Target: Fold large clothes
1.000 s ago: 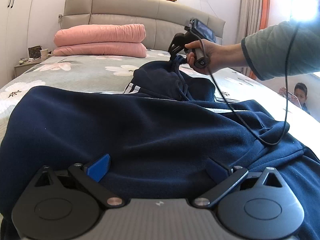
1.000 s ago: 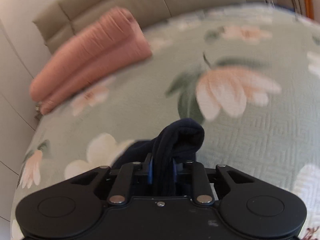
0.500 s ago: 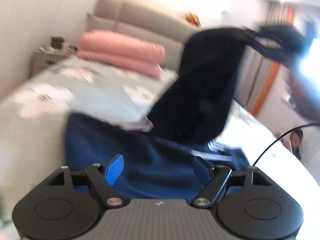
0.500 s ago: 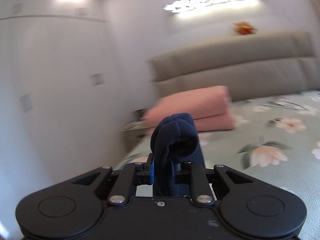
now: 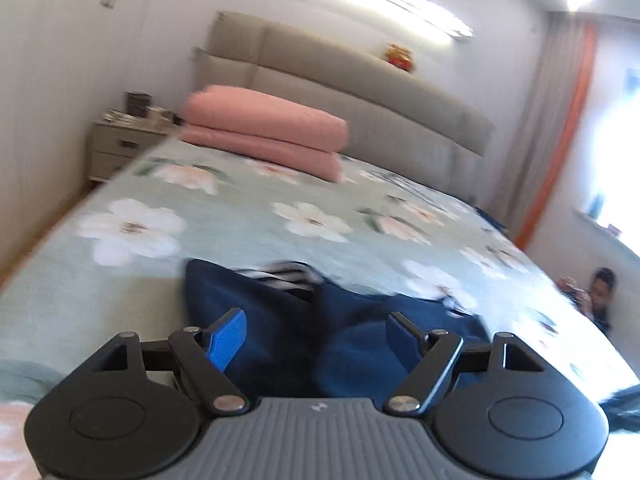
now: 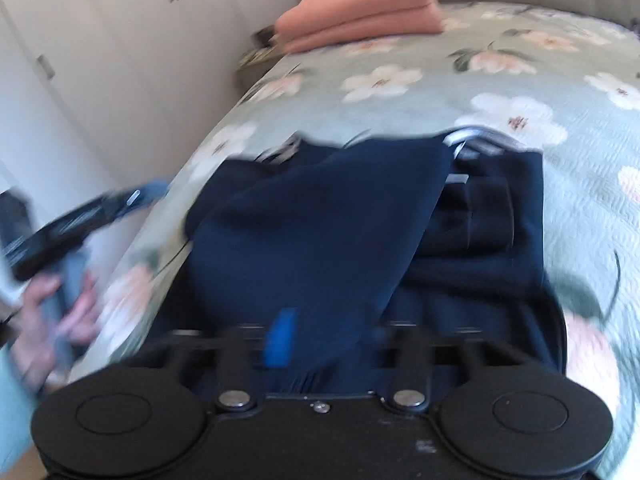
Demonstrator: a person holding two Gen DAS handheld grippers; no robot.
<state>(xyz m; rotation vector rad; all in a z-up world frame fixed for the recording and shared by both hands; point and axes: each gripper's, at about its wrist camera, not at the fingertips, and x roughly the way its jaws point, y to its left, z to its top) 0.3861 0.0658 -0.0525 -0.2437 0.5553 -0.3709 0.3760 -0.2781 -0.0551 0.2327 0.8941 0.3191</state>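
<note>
A navy blue garment (image 6: 320,232) with white stripes lies bunched on the floral bedspread (image 6: 500,92); it also shows in the left wrist view (image 5: 280,320). My left gripper (image 5: 316,332) is open and empty just above the garment's near part. My right gripper (image 6: 332,336) is blurred; its blue pad (image 6: 282,336) sits apart from the other finger, jaws partly open, with a fold of navy cloth lying between them. The left gripper shows at the left of the right wrist view (image 6: 80,216), held in a hand.
Two folded pink quilts (image 5: 264,128) lie by the grey headboard (image 5: 360,92). A nightstand (image 5: 120,144) stands left of the bed. White wardrobe doors (image 6: 100,60) line the left wall. A person (image 5: 600,292) crouches at the right.
My right gripper swung the lifted cloth back over and down onto the garment and its jaws opened from shut. My left gripper pulled back and tilted up, still open.
</note>
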